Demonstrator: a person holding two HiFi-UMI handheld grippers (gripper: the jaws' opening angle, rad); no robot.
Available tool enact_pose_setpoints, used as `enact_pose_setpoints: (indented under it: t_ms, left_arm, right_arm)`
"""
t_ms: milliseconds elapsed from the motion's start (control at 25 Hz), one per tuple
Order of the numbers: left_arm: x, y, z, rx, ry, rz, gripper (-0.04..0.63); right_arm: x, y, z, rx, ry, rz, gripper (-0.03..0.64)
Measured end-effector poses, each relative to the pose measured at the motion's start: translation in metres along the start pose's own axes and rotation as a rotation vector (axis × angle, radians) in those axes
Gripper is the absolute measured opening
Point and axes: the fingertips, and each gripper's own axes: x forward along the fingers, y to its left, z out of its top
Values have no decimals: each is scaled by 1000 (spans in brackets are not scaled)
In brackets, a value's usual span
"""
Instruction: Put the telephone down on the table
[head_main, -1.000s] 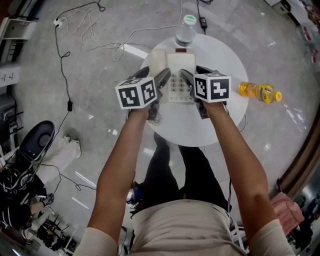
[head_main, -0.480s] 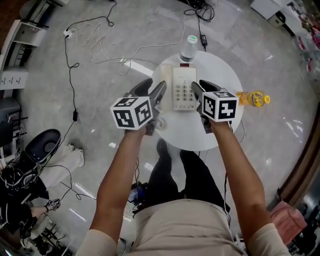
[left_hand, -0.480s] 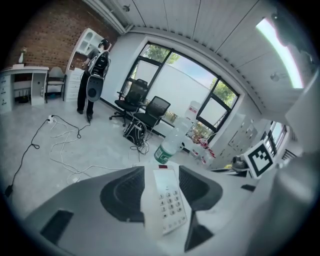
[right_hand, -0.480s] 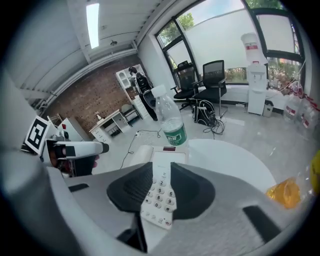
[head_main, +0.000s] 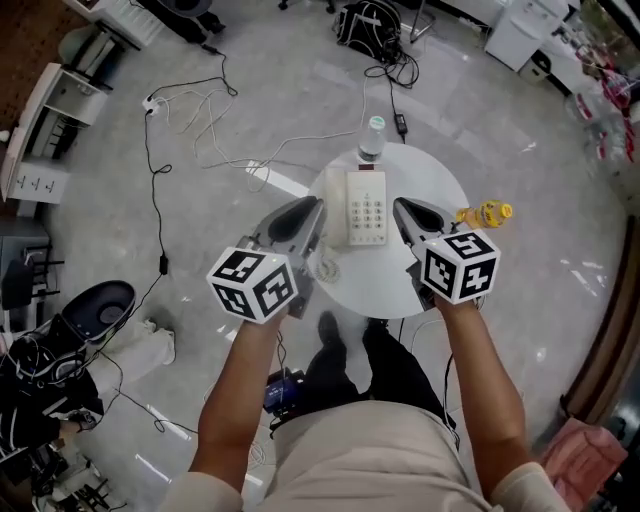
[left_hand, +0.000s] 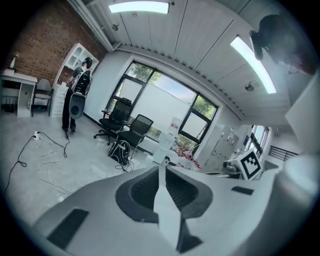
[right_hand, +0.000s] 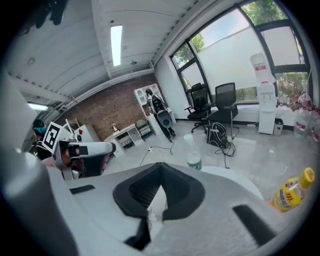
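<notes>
The telephone (head_main: 366, 207) lay flat on the table (head_main: 440, 190). The left gripper (head_main: 316, 208) and right gripper (head_main: 400, 207) flanked the telephone, jaws just closed, empty. Advisable: withdraw without nudging it.

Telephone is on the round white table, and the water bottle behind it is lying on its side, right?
Not quite. The telephone is on the round white table, but the water bottle behind it is not lying on its side. It stands upright with its cap on top, as the right gripper view shows.

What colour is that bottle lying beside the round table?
The bottle is yellow-orange; right gripper view shows it best.
</notes>
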Motion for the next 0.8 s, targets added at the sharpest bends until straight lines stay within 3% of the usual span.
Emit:
enact_pose_setpoints:
  t_ms: [240,400,800]
  left_arm:
    - [-47,-52,40,46,-58,-82,15]
    - [-74,-86,62,148,-71,-132,14]
    - [-135,-146,73,268,-104,-211,14]
  right_arm:
    - [-62,51,44,-115,-74,45,-8]
    - [-100,86,69,-200,-122,64,-9]
    - [-179,148,94,-248,-228,80,-9]
